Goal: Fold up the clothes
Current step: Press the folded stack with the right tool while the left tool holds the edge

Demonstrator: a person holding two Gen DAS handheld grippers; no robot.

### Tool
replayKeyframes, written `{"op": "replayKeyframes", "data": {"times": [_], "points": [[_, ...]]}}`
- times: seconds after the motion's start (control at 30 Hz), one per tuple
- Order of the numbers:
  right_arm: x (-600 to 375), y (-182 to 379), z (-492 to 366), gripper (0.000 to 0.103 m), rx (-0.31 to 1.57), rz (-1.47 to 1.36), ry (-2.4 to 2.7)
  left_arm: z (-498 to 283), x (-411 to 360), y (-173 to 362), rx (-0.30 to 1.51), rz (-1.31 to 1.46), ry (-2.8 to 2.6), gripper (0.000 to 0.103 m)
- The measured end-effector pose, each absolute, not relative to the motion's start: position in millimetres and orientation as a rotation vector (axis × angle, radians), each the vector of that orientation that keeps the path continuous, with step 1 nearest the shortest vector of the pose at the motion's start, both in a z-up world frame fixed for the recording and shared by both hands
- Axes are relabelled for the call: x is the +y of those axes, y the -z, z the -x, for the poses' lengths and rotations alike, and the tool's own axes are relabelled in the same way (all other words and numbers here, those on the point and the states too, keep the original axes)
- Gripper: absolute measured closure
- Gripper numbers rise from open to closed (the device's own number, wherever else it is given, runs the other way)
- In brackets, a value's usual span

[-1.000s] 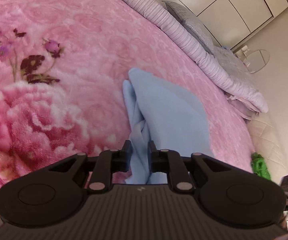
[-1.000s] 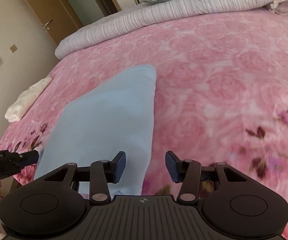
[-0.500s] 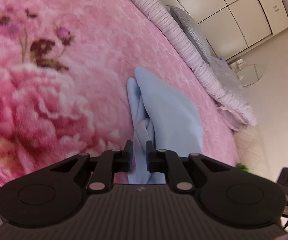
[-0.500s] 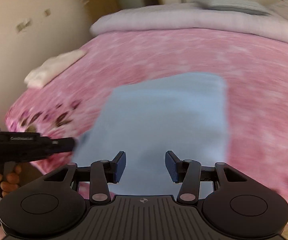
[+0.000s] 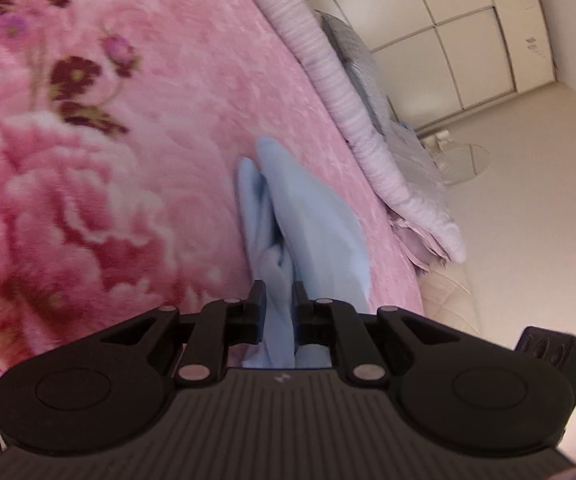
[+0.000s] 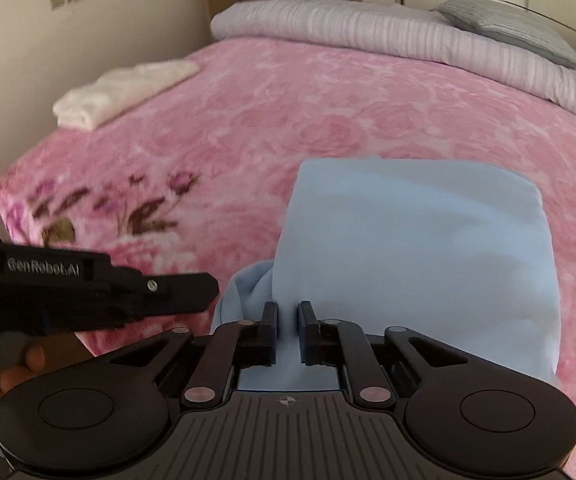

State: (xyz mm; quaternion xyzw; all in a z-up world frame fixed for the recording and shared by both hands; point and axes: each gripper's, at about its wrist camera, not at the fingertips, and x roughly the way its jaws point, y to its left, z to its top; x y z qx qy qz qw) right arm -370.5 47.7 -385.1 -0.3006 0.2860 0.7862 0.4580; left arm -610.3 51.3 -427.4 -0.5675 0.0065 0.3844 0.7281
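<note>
Light-blue garment (image 6: pixel 416 248) lies on the pink floral blanket (image 6: pixel 247 128), pinched by both closing grippers: right gripper (image 6: pixel 287 334) and left gripper (image 5: pixel 279 307), its body marked "GenRobot.AI".

I am over a bed covered by a pink flowered blanket (image 6: pixel 328 120). A light blue garment (image 6: pixel 428 248) lies on the blanket close to me, partly folded. A folded white cloth (image 6: pixel 123 88) sits at the far left edge. A striped pale quilt (image 6: pixel 368 36) runs along the far side, with a grey pillow (image 6: pixel 504 24) on it.
</note>
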Motion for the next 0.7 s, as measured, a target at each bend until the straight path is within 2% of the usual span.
{"op": "replayKeyframes", "data": {"times": [0.13, 0.27, 0.37, 0.53, 0.6, 0.7], "points": [[45.5, 381.2, 348.5, 0.096, 0.804, 0.614, -1.923, 599.0, 53.2, 422.4, 0.023, 1.189, -0.799, 0.101], [37.2, 373.0, 334.4, 0.096, 0.828, 0.508, -1.941, 581.9, 57.6, 417.6, 0.07, 1.103, -0.745, 0.102], [37.8, 375.1, 329.4, 0.096, 0.864, 0.489, -1.941, 568.2, 69.2, 436.3, 0.137, 1.141, -0.739, 0.103], [48.0, 392.2, 329.6, 0.094, 0.959, 0.485, -1.935, 586.1, 60.8, 433.2, 0.083, 1.164, -0.807, 0.103], [49.7, 393.0, 324.7, 0.085, 1.005, 0.447, -1.938, 597.1, 56.8, 427.4, 0.071, 1.176, -0.828, 0.103], [48.0, 385.8, 310.6, 0.082, 1.052, 0.359, -1.954, 603.6, 56.8, 422.7, 0.044, 1.228, -0.803, 0.103]]}}
